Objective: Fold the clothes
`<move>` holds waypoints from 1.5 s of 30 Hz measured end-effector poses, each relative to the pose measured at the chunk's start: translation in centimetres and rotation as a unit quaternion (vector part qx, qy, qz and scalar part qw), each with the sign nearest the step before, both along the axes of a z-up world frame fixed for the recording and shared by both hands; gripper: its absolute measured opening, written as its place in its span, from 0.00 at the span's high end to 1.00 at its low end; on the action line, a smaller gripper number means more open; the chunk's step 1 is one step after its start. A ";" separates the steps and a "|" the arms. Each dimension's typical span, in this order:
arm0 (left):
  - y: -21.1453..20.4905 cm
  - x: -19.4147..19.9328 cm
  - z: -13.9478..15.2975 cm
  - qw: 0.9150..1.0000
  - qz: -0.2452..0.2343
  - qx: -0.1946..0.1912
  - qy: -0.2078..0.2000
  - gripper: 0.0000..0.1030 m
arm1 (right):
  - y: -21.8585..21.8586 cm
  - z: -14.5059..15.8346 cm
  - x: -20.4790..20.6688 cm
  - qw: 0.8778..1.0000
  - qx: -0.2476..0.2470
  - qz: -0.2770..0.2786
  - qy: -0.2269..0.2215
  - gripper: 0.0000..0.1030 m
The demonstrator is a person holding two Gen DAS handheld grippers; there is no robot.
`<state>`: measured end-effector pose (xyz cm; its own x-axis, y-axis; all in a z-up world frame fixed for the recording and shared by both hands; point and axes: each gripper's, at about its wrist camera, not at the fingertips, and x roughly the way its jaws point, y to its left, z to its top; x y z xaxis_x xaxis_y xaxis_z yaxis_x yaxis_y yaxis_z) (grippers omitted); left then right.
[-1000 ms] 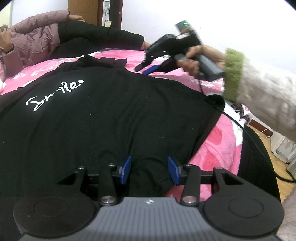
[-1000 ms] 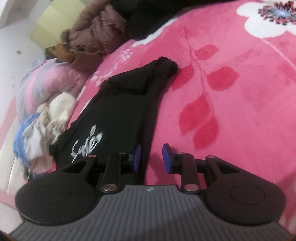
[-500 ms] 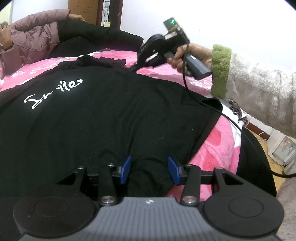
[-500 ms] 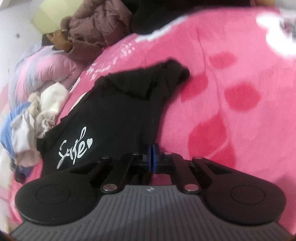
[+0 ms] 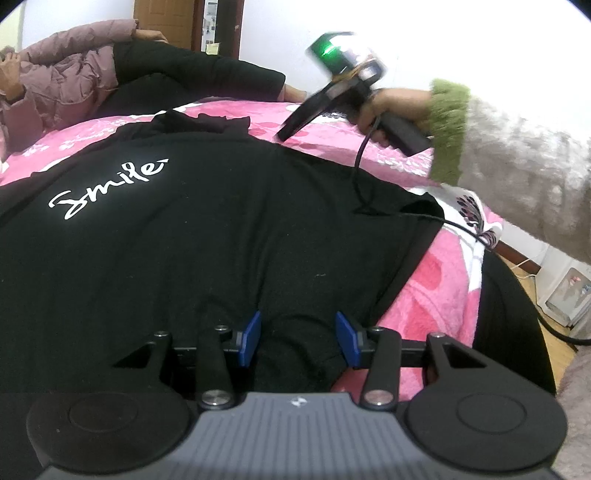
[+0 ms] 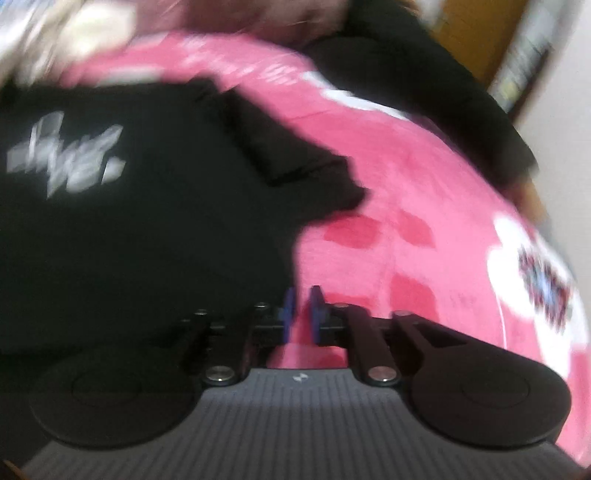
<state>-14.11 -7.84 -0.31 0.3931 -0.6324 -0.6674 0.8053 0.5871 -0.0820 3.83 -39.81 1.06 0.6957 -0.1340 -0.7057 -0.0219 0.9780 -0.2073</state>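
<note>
Pink floral blanket [image 5: 436,280] covering the bed, with a black shirt [image 5: 207,236] spread flat across it; white "Smile" lettering [image 5: 107,184] lies on the shirt's far left, the collar at the far edge. A second person in a pink padded jacket [image 5: 62,85] reclines at the far left, a dark garment [image 5: 184,77] beside them. Wooden door [image 5: 166,14] in the far wall.

Right sleeve [image 5: 517,162], pale and fleecy with a green cuff, reaches in from the right; the hand [image 5: 384,107] holds the right tongs [image 5: 295,125] tilted down over the shirt's far right shoulder, cable [image 5: 360,166] trailing across the cloth. In the right wrist view, heavily blurred, its blue pads [image 6: 286,314] stand a narrow gap apart at the shirt's edge, pink blanket visible between them; whether any cloth is caught cannot be told.

Left tongs [image 5: 297,338] sit low over the near hem, pads wide apart, black fabric lying between them ungripped.
</note>
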 end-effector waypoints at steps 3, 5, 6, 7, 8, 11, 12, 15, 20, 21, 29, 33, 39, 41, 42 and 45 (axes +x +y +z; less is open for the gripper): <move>0.1 0.1 0.0 1.000 -0.001 -0.002 0.000 0.55 | -3.8 2.6 -2.8 0.994 0.084 -0.066 -0.023 0.89; 0.2 0.1 0.0 1.000 0.000 -0.005 0.000 0.55 | -6.2 3.8 -6.2 0.981 0.178 -0.080 -0.019 0.87; 0.2 0.1 -0.1 1.000 0.001 -0.006 0.000 0.55 | -7.2 4.2 -7.9 0.971 0.224 -0.082 -0.014 0.86; 0.3 0.1 -0.1 1.000 0.001 -0.007 0.000 0.55 | -8.1 4.5 -9.6 0.959 0.270 -0.083 -0.008 0.85; 0.3 0.0 -0.1 1.000 0.002 -0.007 0.000 0.55 | -9.0 4.8 -11.3 0.945 0.315 -0.084 -0.002 0.84; 0.2 -0.1 0.0 1.000 0.007 -0.006 0.000 0.55 | -9.3 3.1 -15.5 0.903 0.419 -0.094 0.032 0.75; 0.2 -0.1 0.1 1.000 0.009 -0.005 0.000 0.55 | -8.9 2.2 -16.6 0.898 0.424 -0.102 0.046 0.75; 0.2 -0.5 0.4 1.000 0.017 0.002 0.000 0.55 | -6.9 0.0 -18.6 0.908 0.397 -0.114 0.075 0.74; 0.4 -1.3 0.9 1.000 0.030 0.007 -0.002 0.54 | -5.5 -0.2 -20.2 0.915 0.390 -0.099 0.043 0.78; 0.5 -1.5 1.0 0.999 0.034 0.006 -0.001 0.54 | -5.4 -0.2 -20.3 0.916 0.387 -0.094 0.042 0.79; 2.1 -2.8 1.6 0.999 0.051 0.003 -0.001 0.54 | -4.5 0.1 -21.0 0.924 0.370 -0.089 0.029 0.79; 4.4 -3.8 2.4 0.998 0.068 -0.003 -0.008 0.53 | -3.7 -0.3 -21.4 0.931 0.354 -0.082 0.026 0.79; 10.5 -4.8 3.4 0.988 0.154 -0.013 0.004 0.53 | -1.9 0.0 -22.4 0.954 0.290 -0.071 0.004 0.99; 12.7 -5.1 3.8 0.982 0.186 -0.017 0.010 0.53 | -1.4 0.5 -23.0 0.962 0.266 -0.068 -0.010 0.99; 13.9 -5.2 3.9 0.979 0.204 -0.019 0.014 0.53 | -1.3 0.7 -23.5 0.963 0.258 -0.071 -0.018 1.00; 17.0 -5.1 3.9 0.967 0.251 -0.033 0.034 0.53 | -2.0 0.0 -24.1 0.964 0.247 -0.092 -0.017 1.00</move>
